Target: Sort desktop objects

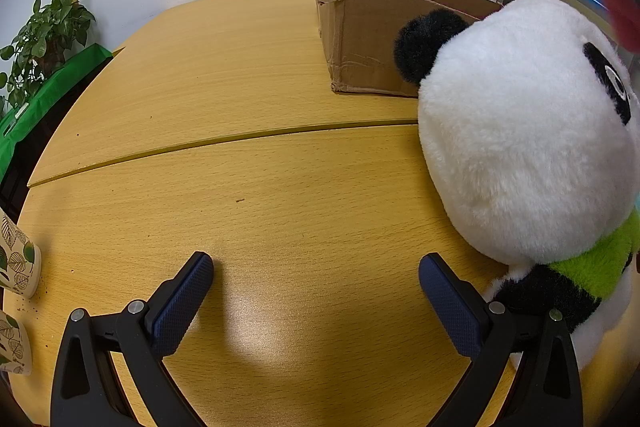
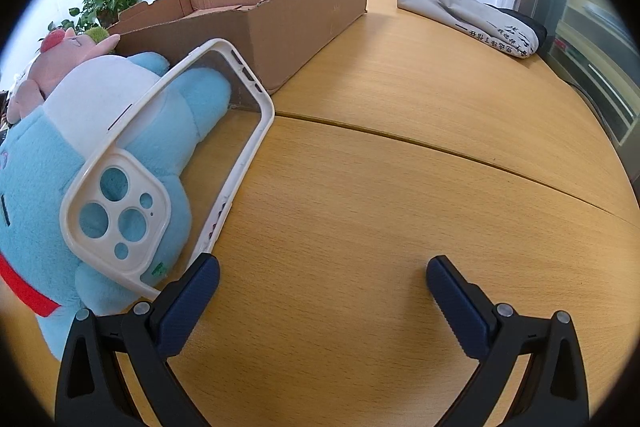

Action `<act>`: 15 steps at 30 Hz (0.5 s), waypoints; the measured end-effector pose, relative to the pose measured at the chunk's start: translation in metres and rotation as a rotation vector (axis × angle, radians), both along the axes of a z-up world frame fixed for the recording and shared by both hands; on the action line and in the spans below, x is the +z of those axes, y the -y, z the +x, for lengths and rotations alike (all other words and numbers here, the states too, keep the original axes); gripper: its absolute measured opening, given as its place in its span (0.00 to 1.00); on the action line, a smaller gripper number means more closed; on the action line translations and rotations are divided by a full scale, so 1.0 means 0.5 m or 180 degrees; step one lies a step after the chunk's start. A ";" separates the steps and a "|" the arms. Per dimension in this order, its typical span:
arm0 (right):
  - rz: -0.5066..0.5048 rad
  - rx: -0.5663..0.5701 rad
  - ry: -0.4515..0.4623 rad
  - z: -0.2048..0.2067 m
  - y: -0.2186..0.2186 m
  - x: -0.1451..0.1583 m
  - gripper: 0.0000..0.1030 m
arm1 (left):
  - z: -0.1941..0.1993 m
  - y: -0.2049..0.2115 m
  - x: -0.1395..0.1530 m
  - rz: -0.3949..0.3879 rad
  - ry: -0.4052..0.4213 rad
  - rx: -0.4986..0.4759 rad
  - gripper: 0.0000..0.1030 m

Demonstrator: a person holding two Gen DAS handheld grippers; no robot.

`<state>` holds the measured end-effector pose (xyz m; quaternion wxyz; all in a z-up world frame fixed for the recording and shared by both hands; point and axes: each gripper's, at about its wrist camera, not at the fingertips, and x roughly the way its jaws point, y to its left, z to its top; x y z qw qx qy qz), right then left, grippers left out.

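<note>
In the left wrist view a panda plush (image 1: 528, 131) with a green scarf sits at the right, in front of a cardboard box (image 1: 368, 39). My left gripper (image 1: 316, 271) is open and empty over the bare wooden table (image 1: 256, 155), the panda just right of its right finger. In the right wrist view a cream phone case (image 2: 168, 163) leans on a blue plush (image 2: 60, 187), with a pink plush (image 2: 60, 55) behind it. The cardboard box (image 2: 280, 31) stands beyond. My right gripper (image 2: 322, 273) is open and empty; its left fingertip is next to the case's lower edge.
Two leaf-patterned paper cups (image 1: 16, 263) stand at the table's left edge. A potted plant (image 1: 44, 35) and a green cloth (image 1: 52, 87) are beyond the left side. A grey folded bag (image 2: 480, 19) lies at the far right of the table.
</note>
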<state>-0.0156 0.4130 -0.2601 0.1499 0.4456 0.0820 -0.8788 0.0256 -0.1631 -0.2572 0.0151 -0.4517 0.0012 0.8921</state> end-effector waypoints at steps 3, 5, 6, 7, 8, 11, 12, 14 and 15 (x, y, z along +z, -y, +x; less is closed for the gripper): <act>0.0001 0.0000 0.0000 0.001 0.000 0.000 1.00 | -0.001 0.001 0.000 0.0000 0.0000 0.0000 1.00; 0.0001 0.0000 0.0000 0.001 0.000 0.000 1.00 | -0.002 0.002 0.000 0.0000 0.0000 0.0000 1.00; 0.0001 0.0000 -0.0001 0.001 0.000 0.001 1.00 | -0.002 0.003 0.000 0.0000 0.0000 0.0000 1.00; 0.0001 0.0000 0.0000 0.000 -0.001 0.001 1.00 | -0.002 0.003 0.000 0.0000 0.0000 0.0000 1.00; 0.0000 0.0000 0.0000 -0.001 -0.001 0.001 1.00 | -0.003 0.003 0.000 0.0001 0.0000 0.0000 1.00; 0.0001 0.0001 0.0000 -0.001 -0.001 0.001 1.00 | -0.004 0.004 0.000 0.0001 0.0000 -0.0001 1.00; 0.0001 0.0001 0.0001 -0.001 -0.001 0.001 1.00 | -0.004 0.005 0.000 0.0001 0.0000 -0.0001 1.00; 0.0001 0.0001 0.0000 -0.001 -0.002 0.001 1.00 | -0.004 0.005 0.000 0.0002 0.0001 -0.0001 1.00; 0.0001 0.0001 0.0000 -0.001 -0.002 0.001 1.00 | -0.004 0.005 0.000 0.0003 0.0001 -0.0001 1.00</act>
